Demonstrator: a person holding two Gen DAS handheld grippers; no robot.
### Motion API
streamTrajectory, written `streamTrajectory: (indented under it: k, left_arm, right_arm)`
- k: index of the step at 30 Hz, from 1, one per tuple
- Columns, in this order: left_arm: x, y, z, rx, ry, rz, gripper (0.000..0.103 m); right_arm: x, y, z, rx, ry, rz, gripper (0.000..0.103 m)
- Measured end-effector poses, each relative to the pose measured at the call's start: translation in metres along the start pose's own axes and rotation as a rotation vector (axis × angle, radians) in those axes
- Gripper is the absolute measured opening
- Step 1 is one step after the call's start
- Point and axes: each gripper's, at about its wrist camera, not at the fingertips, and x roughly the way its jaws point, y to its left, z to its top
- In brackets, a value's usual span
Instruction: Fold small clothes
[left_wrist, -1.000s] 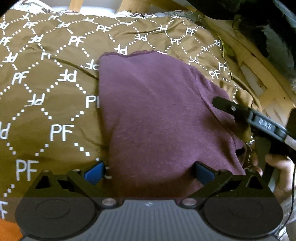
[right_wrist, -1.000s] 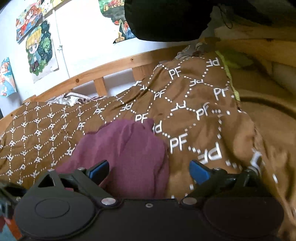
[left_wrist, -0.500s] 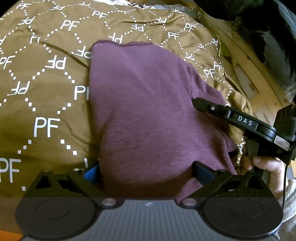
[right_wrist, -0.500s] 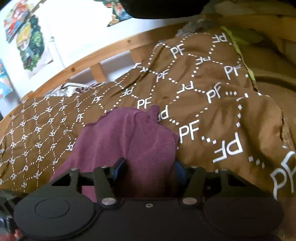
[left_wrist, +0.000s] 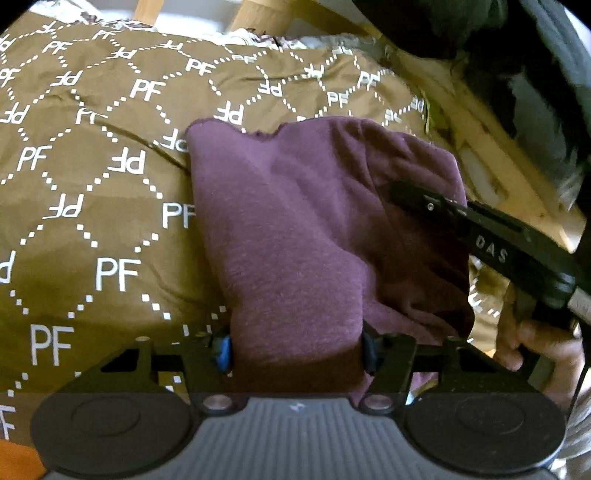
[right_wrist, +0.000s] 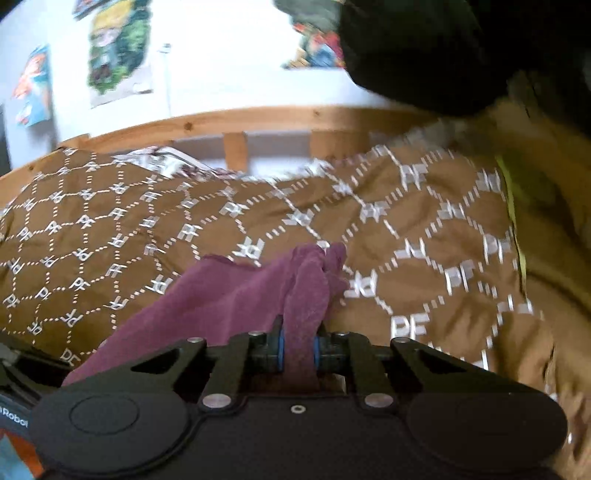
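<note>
Cloth: soft, light, limp, bunches easily. Right fingers have just closed, clamped on its gathered edge; left fingers have been closing, now pinching its near edge.

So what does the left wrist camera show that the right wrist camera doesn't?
Only the left wrist view shows the right tongs from outside, with the hand holding them. Only the right wrist view shows wall posters and the long wooden bed rail. Both show the purple garment on the brown PF-patterned blanket, each pair of tongs having just closed on it.
</note>
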Motion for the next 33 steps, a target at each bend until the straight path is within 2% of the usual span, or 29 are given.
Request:
streamTrajectory:
  k: [6,13,18,23,25,29,31,33]
  left_arm:
    - [-0.037,0.018,0.013,-0.005,-0.061,0.010,0.065]
    - [-0.074,0.035,0.023,0.084,-0.159,0.152,0.065]
    - [-0.068,0.059,0.025,0.066,-0.123,0.219,0.067]
    - [-0.056,0.070,0.014,0.038,-0.103,0.221,0.071]
    - [-0.055,0.072,0.013,0.034,-0.103,0.218,0.075]
    - [-0.055,0.075,0.015,0.004,-0.077,0.222,0.084]
    - [-0.057,0.075,0.015,-0.013,-0.070,0.236,0.088]
    - [-0.063,0.074,0.012,-0.022,-0.081,0.258,0.091]
  right_arm:
    - [-0.006,0.030,0.023,-0.031,-0.110,0.057,0.013]
    - [0.009,0.067,0.041,-0.016,-0.189,0.137,0.013]
    - [0.042,0.079,0.038,0.070,-0.141,0.179,0.013]
    - [0.067,0.069,0.021,0.177,-0.036,0.161,0.013]
    - [0.070,0.061,0.017,0.208,-0.015,0.136,0.015]
    - [0.071,0.052,0.013,0.231,0.012,0.100,0.026]
    - [0.068,0.047,0.011,0.243,0.017,0.088,0.034]
    - [0.062,0.044,0.009,0.254,0.012,0.081,0.046]
